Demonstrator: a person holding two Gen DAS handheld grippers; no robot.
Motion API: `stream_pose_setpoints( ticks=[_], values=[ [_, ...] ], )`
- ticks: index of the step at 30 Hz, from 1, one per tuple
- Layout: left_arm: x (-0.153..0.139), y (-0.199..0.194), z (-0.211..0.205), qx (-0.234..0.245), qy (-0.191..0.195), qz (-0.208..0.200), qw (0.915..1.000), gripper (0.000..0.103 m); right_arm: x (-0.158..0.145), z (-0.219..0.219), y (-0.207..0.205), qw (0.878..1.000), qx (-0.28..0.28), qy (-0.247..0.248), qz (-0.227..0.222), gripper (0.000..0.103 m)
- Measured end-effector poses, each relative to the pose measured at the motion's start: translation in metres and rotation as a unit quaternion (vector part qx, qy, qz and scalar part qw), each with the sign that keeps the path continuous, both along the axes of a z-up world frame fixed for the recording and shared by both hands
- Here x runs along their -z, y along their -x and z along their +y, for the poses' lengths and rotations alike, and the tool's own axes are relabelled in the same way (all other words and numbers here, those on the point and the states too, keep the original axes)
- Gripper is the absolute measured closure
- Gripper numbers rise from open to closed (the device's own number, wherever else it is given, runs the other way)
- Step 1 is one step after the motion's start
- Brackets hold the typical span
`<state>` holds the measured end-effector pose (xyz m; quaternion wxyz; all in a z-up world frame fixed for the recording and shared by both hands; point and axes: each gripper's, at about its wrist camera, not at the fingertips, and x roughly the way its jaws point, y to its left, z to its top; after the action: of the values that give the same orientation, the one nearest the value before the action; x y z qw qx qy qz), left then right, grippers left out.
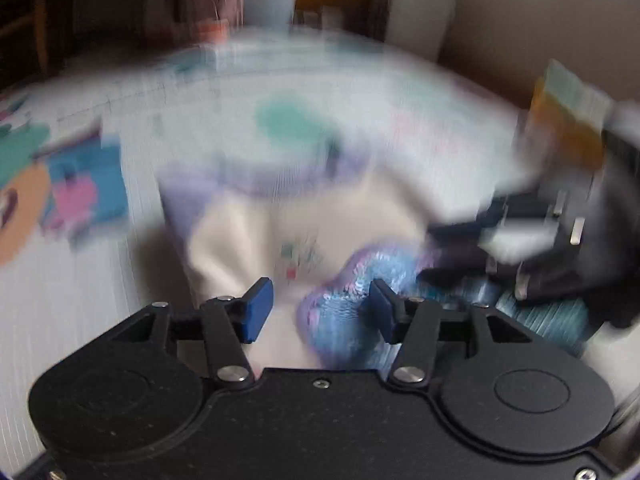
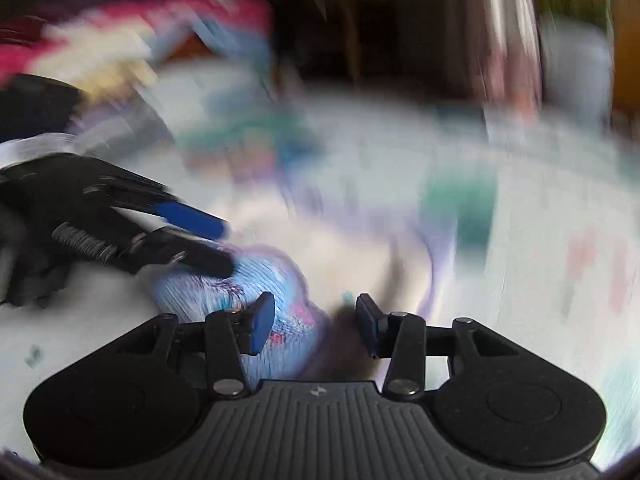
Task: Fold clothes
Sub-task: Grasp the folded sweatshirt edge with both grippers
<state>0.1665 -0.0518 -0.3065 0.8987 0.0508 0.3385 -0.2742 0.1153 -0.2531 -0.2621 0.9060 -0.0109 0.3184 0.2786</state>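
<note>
Both views are badly blurred. A white garment (image 1: 240,232) with lavender trim (image 1: 256,184) and a small print lies on the pale patterned sheet (image 1: 120,320). On it sits a bunched blue and purple knitted part (image 1: 344,304) (image 2: 224,296). My left gripper (image 1: 320,312) hovers just over that part, its blue pads apart and not pressing on the cloth. My right gripper (image 2: 314,324) is also open, with the knit's edge beneath its left pad. Each gripper shows in the other's view: the right gripper (image 1: 428,254) comes in from the right, and the left gripper (image 2: 226,248) from the left.
The sheet carries bright prints, teal (image 1: 288,120) and blue with pink (image 1: 84,196). A heap of coloured clothes (image 2: 120,40) lies at the far left in the right wrist view. An orange and pale object (image 1: 568,120) stands by the wall at right. Dark furniture lies beyond.
</note>
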Motion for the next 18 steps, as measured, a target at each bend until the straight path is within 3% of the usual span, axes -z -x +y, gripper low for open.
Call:
stream_pose_setpoints(
  ticks=[2,4,5,7,8,9,10,12,14,16,18],
  values=[
    [-0.011,-0.002,0.001,-0.022,0.010,0.019,0.9995,0.049,-0.003,-0.001,0.003,1.000,0.014,0.009,0.001,0.059],
    [-0.027,0.012,0.004,-0.028,0.026,-0.015,0.9992,0.048,-0.021,-0.001,0.020,0.998,0.019,-0.003,-0.060,0.055],
    [-0.025,0.017,0.003,-0.028,0.022,-0.021,0.9991,0.047,-0.020,-0.001,0.021,0.998,0.022,-0.003,-0.058,0.051],
    [-0.004,0.016,-0.001,-0.027,-0.001,0.009,0.9996,0.044,0.007,0.003,0.010,0.999,0.033,0.015,0.016,0.047],
    [0.001,0.017,0.001,-0.027,0.009,0.007,0.9996,0.043,0.010,-0.004,0.012,0.999,0.046,-0.015,0.006,0.046],
    [-0.005,0.016,0.007,-0.033,0.022,0.005,0.9992,0.043,0.007,-0.005,0.012,0.999,0.048,-0.010,0.011,0.048],
    [-0.017,0.012,0.013,-0.042,0.038,0.004,0.9984,0.044,0.001,-0.005,0.014,0.999,0.049,-0.006,0.004,0.049],
    [-0.037,0.006,0.031,-0.067,0.079,0.000,0.9946,0.044,-0.012,-0.017,0.020,0.996,0.076,-0.052,-0.004,0.047],
    [-0.035,-0.005,0.058,-0.121,0.135,0.026,0.9831,0.044,-0.010,-0.034,0.010,0.985,0.126,-0.110,0.034,0.041],
    [-0.023,-0.019,0.082,-0.173,0.188,0.067,0.9645,0.044,0.000,-0.047,-0.003,0.972,0.163,-0.157,0.066,0.036],
    [-0.009,-0.028,0.092,-0.195,0.213,0.103,0.9518,0.044,0.012,-0.057,-0.016,0.957,0.190,-0.198,0.094,0.036]
  ],
)
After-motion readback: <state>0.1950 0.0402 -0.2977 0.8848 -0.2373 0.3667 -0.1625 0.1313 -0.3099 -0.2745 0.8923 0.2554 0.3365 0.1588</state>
